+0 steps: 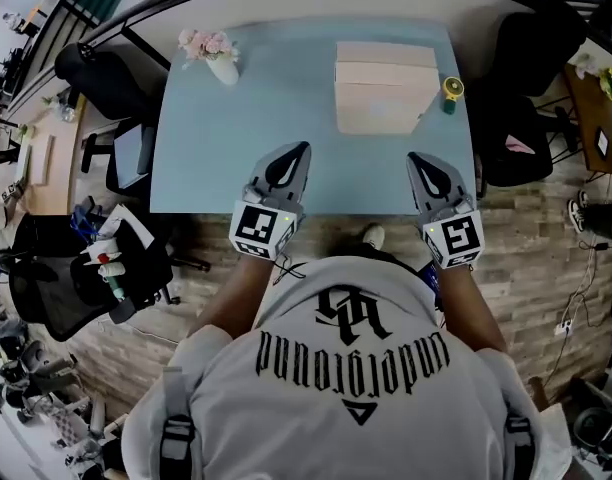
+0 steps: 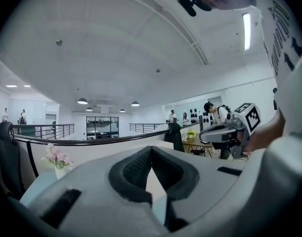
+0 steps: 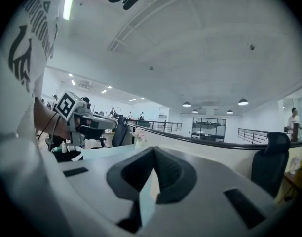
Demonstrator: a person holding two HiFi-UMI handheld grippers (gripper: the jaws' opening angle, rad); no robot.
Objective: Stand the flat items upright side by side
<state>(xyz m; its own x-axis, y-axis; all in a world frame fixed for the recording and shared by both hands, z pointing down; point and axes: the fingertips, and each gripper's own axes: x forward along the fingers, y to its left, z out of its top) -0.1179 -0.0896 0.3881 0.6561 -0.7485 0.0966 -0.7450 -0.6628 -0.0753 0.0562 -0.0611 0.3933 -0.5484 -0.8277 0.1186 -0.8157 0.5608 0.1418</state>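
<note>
- The beige stack (image 1: 386, 88) sits in the upper right of the head view, on the far part of the pale blue table (image 1: 226, 158). It looks like flat boxes or pads lying one on another, though the seams are too faint to count the pieces.
- Left gripper (image 1: 299, 151): jaws together with nothing between them, in the lower middle of the frame over the table's near edge and well apart from the stack.
- Right gripper (image 1: 416, 160): jaws likewise together and empty, just below the stack in the frame and not touching it.
- Handling, as a guess: the pieces look like light, stiff cardboard with a matt, non-slippery surface. They should not be fragile, but their edges could crush under a hard squeeze.
- Where to hold: take a thin side edge near its middle, one piece at a time, then tip it onto its long edge.
- Risk: an upright piece may topple, so the other gripper should steady it.
- A flower vase (image 1: 218, 60) at upper left and a small yellow-topped thing (image 1: 452, 92) just right of the stack leave room between them.
</note>
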